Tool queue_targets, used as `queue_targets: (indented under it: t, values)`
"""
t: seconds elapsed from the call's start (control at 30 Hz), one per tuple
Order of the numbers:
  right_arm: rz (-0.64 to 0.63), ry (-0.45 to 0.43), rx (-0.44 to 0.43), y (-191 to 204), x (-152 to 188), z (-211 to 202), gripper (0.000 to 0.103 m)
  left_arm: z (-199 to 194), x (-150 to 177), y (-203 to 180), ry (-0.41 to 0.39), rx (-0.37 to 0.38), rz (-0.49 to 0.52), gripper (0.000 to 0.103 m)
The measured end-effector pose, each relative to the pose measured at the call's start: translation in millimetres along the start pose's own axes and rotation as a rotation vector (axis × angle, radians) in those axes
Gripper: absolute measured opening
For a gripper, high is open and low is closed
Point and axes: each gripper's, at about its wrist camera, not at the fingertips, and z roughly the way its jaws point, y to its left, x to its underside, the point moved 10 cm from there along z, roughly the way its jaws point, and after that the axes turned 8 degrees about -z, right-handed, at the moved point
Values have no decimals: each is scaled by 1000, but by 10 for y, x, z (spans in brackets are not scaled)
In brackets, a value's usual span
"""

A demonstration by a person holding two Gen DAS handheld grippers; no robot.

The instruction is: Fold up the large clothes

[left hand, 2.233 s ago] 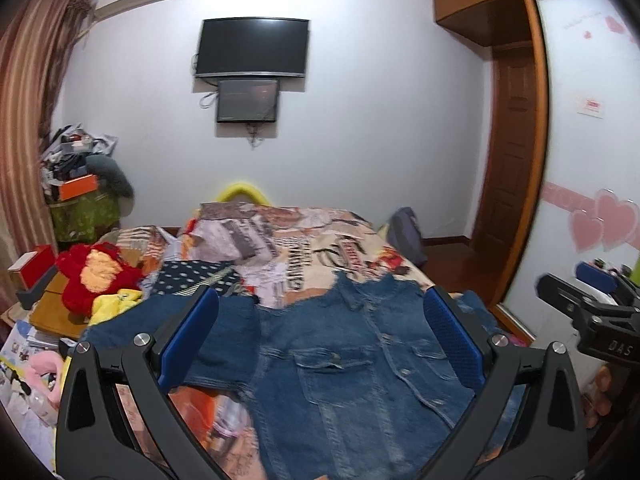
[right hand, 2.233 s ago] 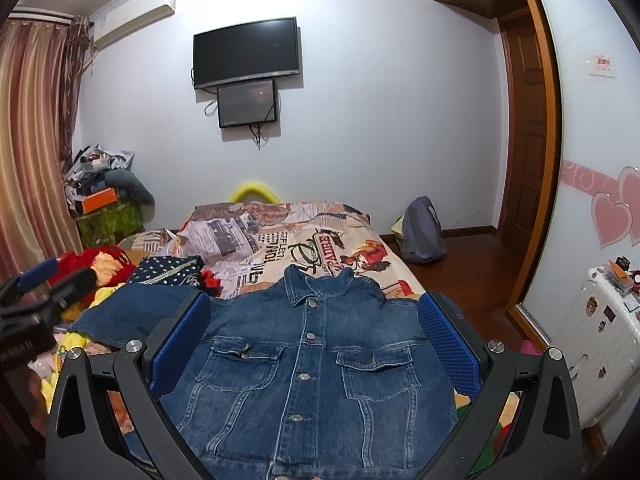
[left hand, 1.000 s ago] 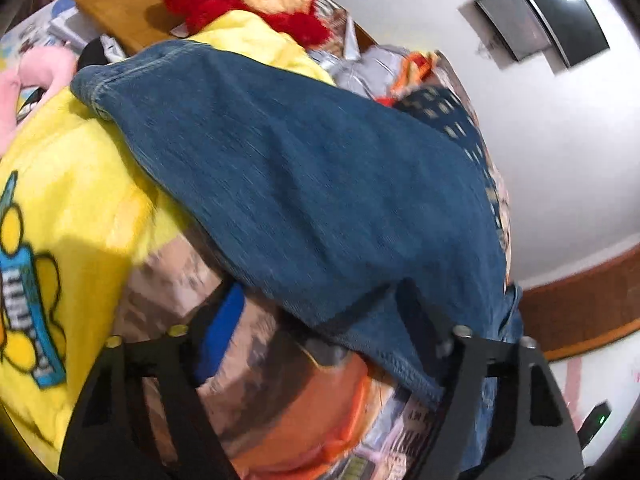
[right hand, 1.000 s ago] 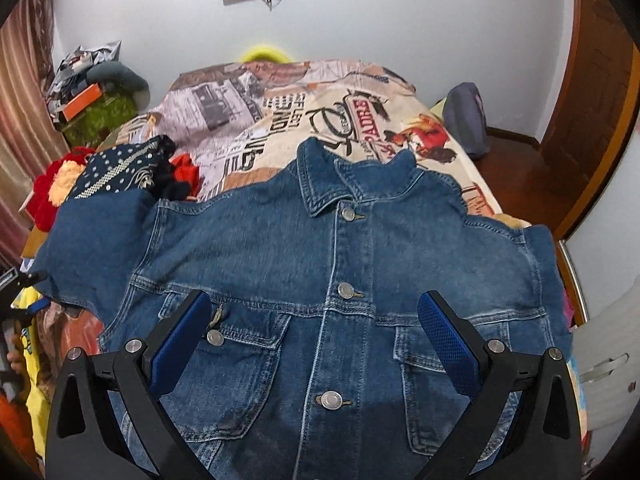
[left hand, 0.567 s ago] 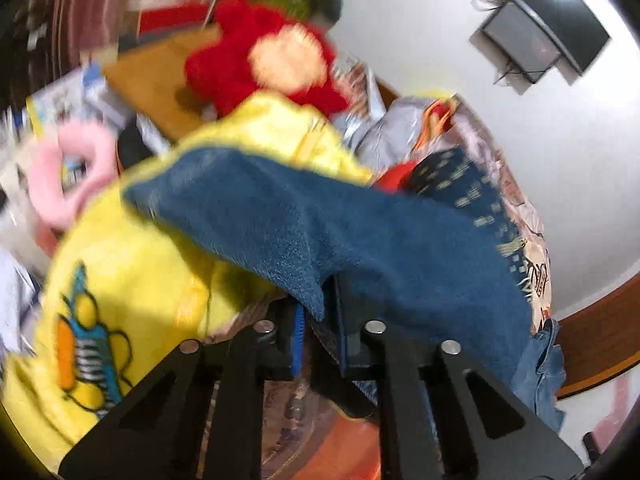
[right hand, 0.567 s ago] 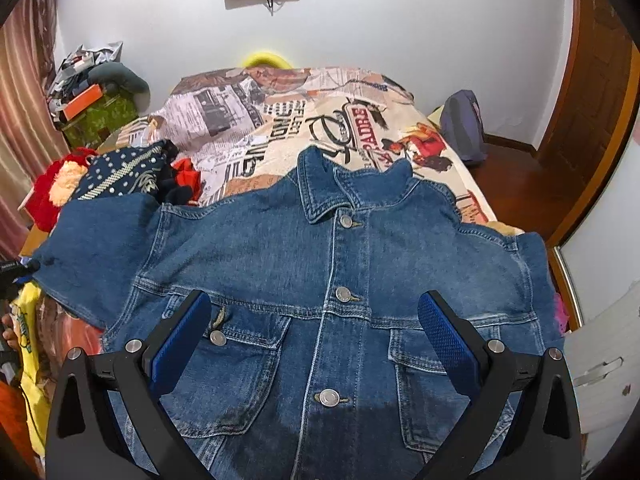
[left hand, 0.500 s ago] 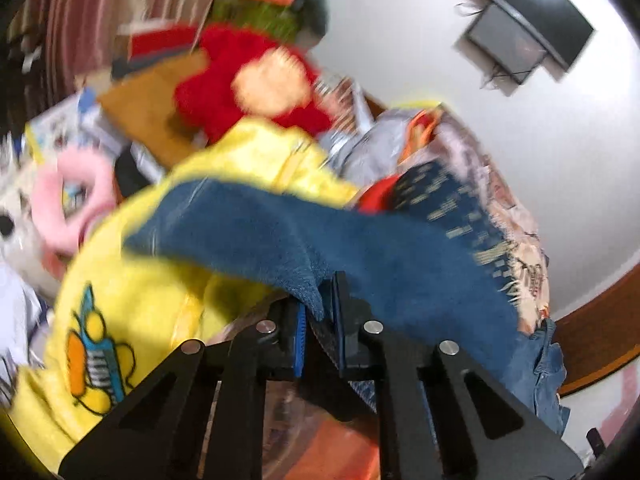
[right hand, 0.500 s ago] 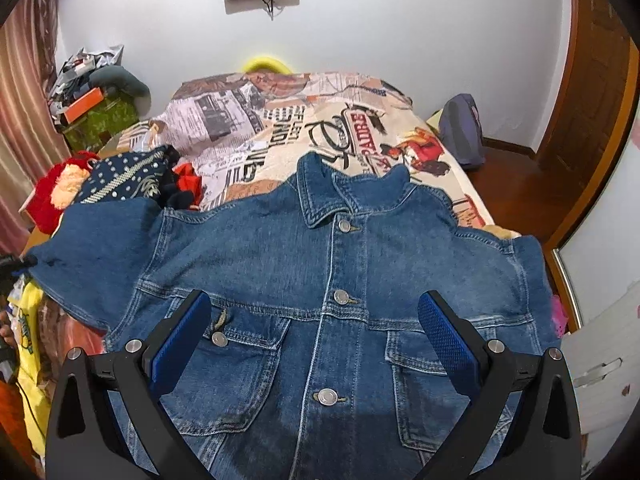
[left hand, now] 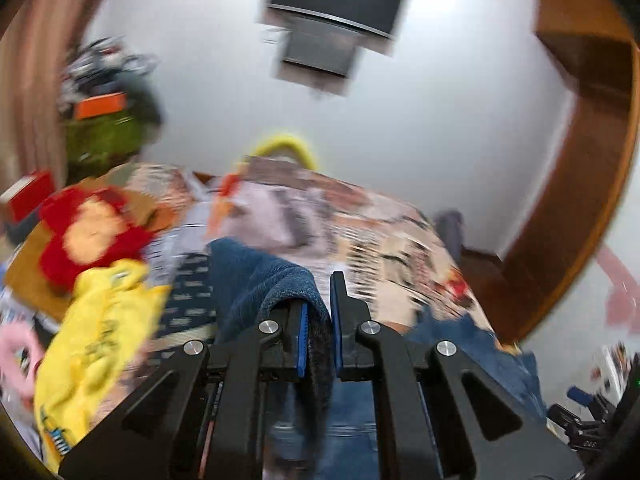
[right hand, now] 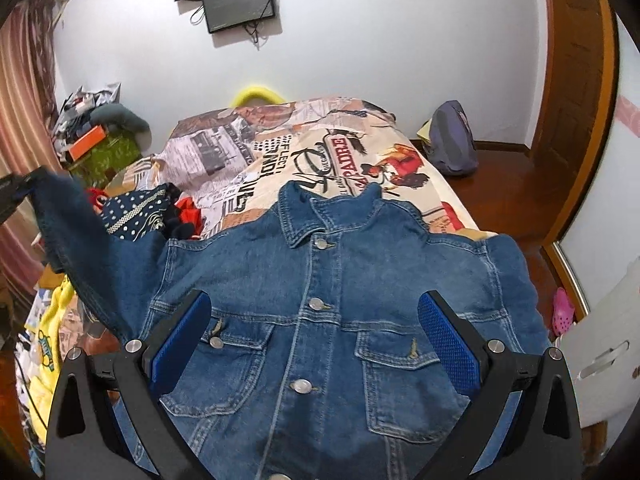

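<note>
A blue denim jacket (right hand: 332, 292) lies face up and buttoned on the bed, collar toward the far wall. My left gripper (left hand: 319, 322) is shut on the jacket's left sleeve (left hand: 260, 284) and holds it raised above the bed. In the right wrist view that sleeve (right hand: 68, 232) hangs lifted at the left, with the left gripper (right hand: 8, 194) at the frame edge. My right gripper (right hand: 316, 340) is open and empty, hovering over the jacket's chest pockets.
The bed (right hand: 320, 152) has a newspaper-print cover. A polka-dot garment (right hand: 136, 208), a yellow garment (left hand: 96, 344) and a red plush toy (left hand: 88, 236) lie at the left. A purple backpack (right hand: 452, 140) sits on the wooden floor by the door at the right.
My left gripper went down to the sleeve, shut on its edge, then lifted it up and swung toward the bed. My right gripper stayed open above the jacket and moved slightly.
</note>
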Motion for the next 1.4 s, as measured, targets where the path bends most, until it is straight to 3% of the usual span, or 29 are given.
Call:
queue_targets:
  t: [0.13,0.3,0.4,0.5,0.6,0.67,0.8,0.83,0.9,1.0,1.07,1.2,1.4]
  values:
    - [10,-1,19,-161,64,-57,103,341,400,-744,105,88,121,9]
    - [21,17,38,-365,198,-93,103,830,1420,-1415,342,149,284,9]
    - [15,34,49,-457,287,-102,103,1064,2085,-1584,489,141,358,9]
    - [2,55,59,-533,387,-102,103,1181,2669,-1635,639,137,364,9]
    - [-14,81,69,-568,480,-76,103,1171,3002,-1565,707,116,394,9]
    - [-26,98,71,-573,533,-50,103,1104,3011,-1556,691,116,418,11]
    - [-46,123,70,-552,578,-6,103,842,2898,-1572,690,164,421,29]
    - [-49,124,68,-540,578,-11,103,754,2830,-1556,669,174,417,31]
    - [-56,117,58,-487,540,-10,103,588,2611,-1482,616,169,411,49]
    - [-78,108,35,-348,458,-3,103,402,2302,-1312,526,153,389,55]
    - [-108,102,17,-215,389,15,103,290,2116,-1138,470,111,380,57]
    - [-198,104,-21,110,284,97,103,79,1700,-663,342,10,339,72]
    - [-392,134,-78,727,237,336,103,-6,1597,84,326,-102,250,72]
